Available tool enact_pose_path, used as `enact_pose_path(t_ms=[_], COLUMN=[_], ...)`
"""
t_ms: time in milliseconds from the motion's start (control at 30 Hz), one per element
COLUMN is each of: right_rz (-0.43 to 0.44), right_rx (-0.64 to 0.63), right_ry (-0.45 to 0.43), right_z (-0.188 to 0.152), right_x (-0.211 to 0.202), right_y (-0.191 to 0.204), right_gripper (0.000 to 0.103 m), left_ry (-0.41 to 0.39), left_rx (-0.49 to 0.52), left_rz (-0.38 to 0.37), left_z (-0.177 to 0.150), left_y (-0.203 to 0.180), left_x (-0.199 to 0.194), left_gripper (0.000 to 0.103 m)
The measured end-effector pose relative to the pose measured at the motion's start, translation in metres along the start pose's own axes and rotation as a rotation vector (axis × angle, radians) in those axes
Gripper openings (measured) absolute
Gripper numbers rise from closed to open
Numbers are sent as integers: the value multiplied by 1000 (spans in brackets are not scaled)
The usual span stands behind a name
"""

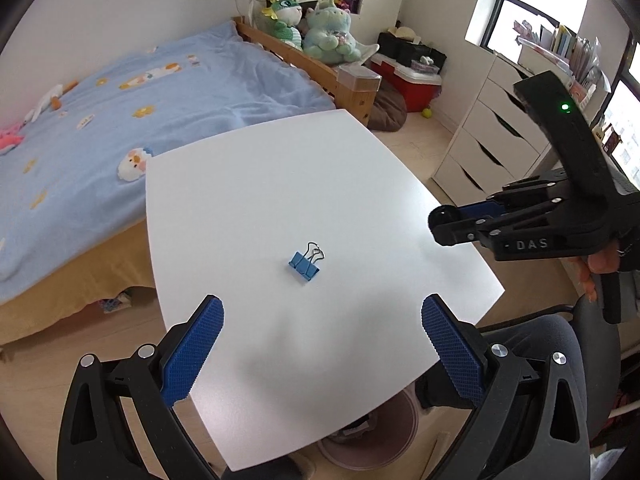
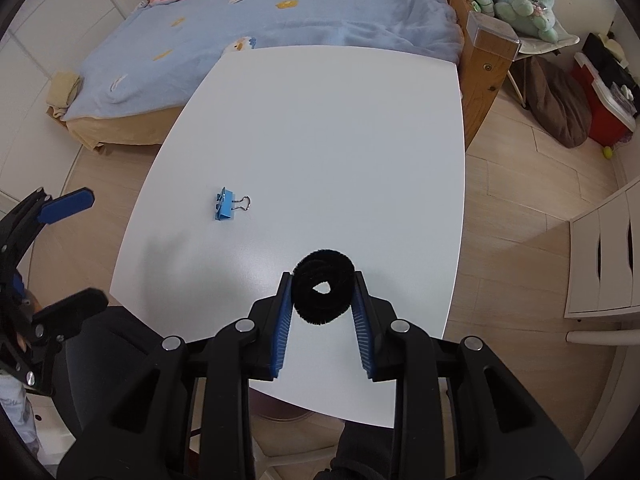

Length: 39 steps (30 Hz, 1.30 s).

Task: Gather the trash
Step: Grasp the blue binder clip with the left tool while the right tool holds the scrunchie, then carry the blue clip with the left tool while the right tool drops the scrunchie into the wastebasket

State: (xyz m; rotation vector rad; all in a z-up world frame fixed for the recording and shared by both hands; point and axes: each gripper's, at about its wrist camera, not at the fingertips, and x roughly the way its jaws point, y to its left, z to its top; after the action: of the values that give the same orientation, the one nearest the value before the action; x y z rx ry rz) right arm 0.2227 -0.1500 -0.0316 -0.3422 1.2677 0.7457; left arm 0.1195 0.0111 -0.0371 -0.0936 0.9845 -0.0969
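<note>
A blue binder clip [image 1: 305,263] lies on the white table [image 1: 280,184]; it also shows in the right wrist view [image 2: 225,204]. My left gripper [image 1: 322,312] is open and empty, held above the table just short of the clip. My right gripper [image 2: 323,280] is shut on a black fuzzy ring [image 2: 324,292] and holds it above the table's near right part. The right gripper also shows in the left wrist view [image 1: 444,222] at the table's right edge. The left gripper's open fingers [image 2: 68,202] show at the left of the right wrist view.
A bed with a blue blanket [image 1: 120,112] stands behind the table. A round pinkish bin [image 1: 372,436] sits on the floor under the table's near edge. White drawers [image 1: 488,136] stand at the right. A brown cushion [image 2: 560,108] and a red box [image 2: 600,108] lie on the floor.
</note>
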Motion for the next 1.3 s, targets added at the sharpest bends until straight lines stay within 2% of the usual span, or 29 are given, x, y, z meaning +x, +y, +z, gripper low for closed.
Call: enact_pose_path(t_ms=[233,533,600,667,733,833,933,1000,1067,1133,1300], right_rz=[4,-3,-4,-4,-4,-3,-2,-2,-2,-2,1], right_rx=[11,18,17,17,16,13,13,12,12,11,8], right_ry=[-2,5,6,9,11,11,15,16,16,15,12], right_z=[-3,-5,-4,-4,-4,-3,-3,-3,-3,-3,-3], right_x=[-2,-1,0,1,2,4,6,7,7,7,8], right_y=[-4,-9,-10,-10,-10,-9,-9,-8,-7,-7,-5], right_gripper=[29,29,29,29,29,29,29,29,29,29,29], left_ry=[63,101,105,116,120,112,93,95,108,104,108], left_rx=[84,200,201,193,187,201,211,218,224,220,193], left_rz=[8,25,7,-3,-10,-16,-28,-36,-34,-30,-23], left_z=[19,21,22,21,21,19,19,19,17,17,17], left_y=[6,9,11,13,14,13,11,9,8,8,10], left_x=[38,75,80,86,90,92,93,95,98,97,96], left_gripper=[95,95,87,73,70,61,57,50,38,30,29])
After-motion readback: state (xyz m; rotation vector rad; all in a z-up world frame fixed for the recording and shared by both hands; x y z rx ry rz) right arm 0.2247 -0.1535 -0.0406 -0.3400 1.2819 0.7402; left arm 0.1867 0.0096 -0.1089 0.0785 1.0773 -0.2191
